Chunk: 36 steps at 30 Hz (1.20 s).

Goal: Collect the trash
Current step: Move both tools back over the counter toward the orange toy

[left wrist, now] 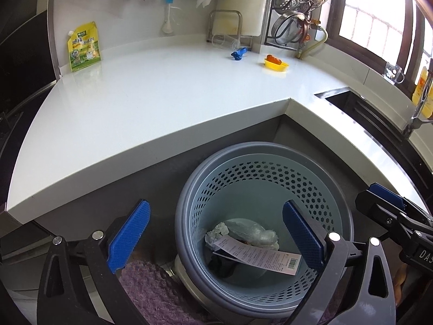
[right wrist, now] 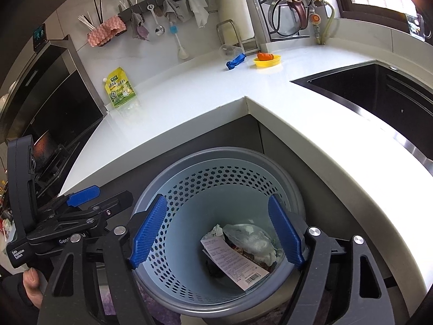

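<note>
Both grippers hang released over the grey perforated bin (left wrist: 263, 216) at lower centre, below the white tabletop (left wrist: 135, 103) corner: left gripper (left wrist: 216, 239), right gripper (right wrist: 217, 233); a receipt (right wrist: 235, 264) and crumpled wrappers (right wrist: 250, 239) lie inside

Glossy white countertop (left wrist: 162, 103), perforated matt plastic bin (left wrist: 270, 178), printed paper receipt (left wrist: 259, 256), ribbed blue pads (right wrist: 148, 233).

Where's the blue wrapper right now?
Both views: blue wrapper lies far back on the counter, between the tipped clear cup and yellow dish.
</note>
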Each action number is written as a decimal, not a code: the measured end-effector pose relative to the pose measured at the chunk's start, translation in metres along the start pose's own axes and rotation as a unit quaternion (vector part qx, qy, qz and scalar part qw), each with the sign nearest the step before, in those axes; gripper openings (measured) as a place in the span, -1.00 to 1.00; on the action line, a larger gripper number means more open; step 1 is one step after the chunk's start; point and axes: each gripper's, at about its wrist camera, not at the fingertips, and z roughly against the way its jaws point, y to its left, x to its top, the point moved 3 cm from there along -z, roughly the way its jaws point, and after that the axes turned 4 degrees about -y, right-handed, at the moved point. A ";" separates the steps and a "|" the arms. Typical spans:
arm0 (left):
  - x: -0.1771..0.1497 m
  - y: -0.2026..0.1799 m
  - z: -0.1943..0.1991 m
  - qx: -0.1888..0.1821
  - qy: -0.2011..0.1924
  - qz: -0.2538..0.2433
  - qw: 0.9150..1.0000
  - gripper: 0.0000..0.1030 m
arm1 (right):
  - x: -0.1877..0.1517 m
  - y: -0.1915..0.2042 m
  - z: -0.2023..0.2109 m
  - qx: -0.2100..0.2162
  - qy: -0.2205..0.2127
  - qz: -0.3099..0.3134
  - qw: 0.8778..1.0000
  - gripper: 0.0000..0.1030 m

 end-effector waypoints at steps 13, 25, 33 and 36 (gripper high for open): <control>0.031 0.018 0.010 0.009 -0.043 0.019 0.999 0.88 | 0.028 0.002 0.007 -0.013 -0.030 0.012 0.999 0.50; 0.108 0.036 -0.002 0.037 -0.104 0.010 0.994 0.88 | 0.090 -0.001 -0.010 -0.025 -0.067 0.038 0.997 0.50; 0.160 0.038 -0.031 0.037 -0.117 0.002 0.992 0.88 | 0.148 -0.021 -0.037 -0.051 -0.077 0.038 0.995 0.50; 0.176 0.037 -0.045 0.035 -0.118 0.000 0.992 0.88 | 0.169 -0.033 -0.054 -0.058 -0.073 0.035 0.995 0.50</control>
